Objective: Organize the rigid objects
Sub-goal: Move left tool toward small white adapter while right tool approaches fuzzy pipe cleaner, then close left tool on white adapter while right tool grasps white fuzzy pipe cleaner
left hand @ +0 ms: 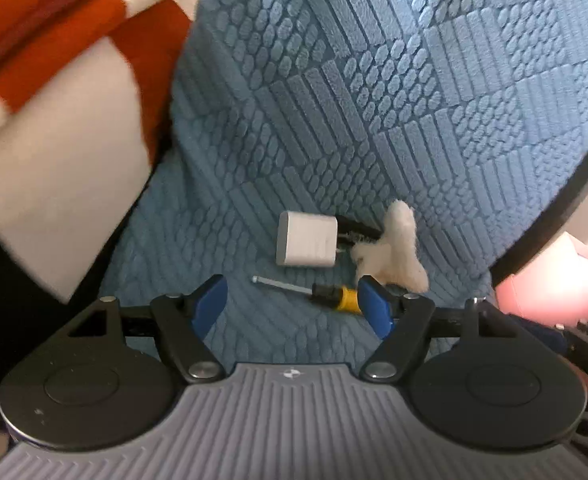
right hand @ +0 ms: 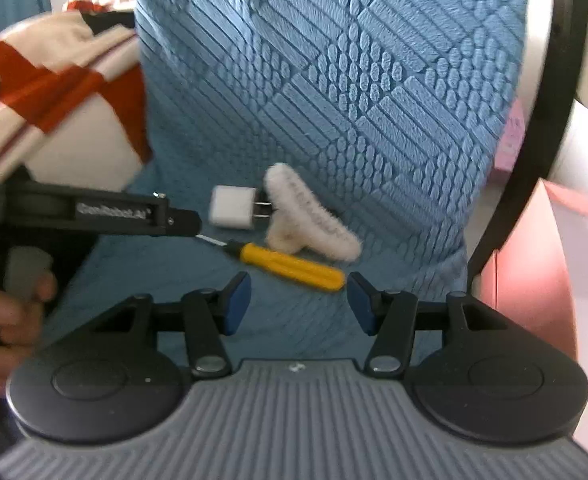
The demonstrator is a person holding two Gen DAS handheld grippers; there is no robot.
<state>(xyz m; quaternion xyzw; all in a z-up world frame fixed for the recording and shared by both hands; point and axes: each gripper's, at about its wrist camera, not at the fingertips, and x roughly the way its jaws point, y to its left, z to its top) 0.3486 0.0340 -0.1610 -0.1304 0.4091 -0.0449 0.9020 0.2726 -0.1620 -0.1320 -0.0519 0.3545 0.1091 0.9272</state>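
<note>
Two grippers hang over a blue quilted bedcover [left hand: 374, 100], jaws apart and gripping nothing. Nearest, the right gripper [right hand: 298, 304] tilts down just short of a yellow-handled screwdriver [right hand: 289, 266]; the slim round handle could roll or skid off the pads if pinched off-centre. The left gripper [left hand: 291, 306] angles down above its metal shaft. Just beyond lie a white cube plug adapter [left hand: 308, 242] and a fluffy cream hair claw [right hand: 310, 216], close enough to be knocked.

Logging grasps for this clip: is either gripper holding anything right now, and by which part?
Nothing is held. The left gripper and right gripper are both open, short of the yellow-handled screwdriver lying on the blue textured cover.
</note>
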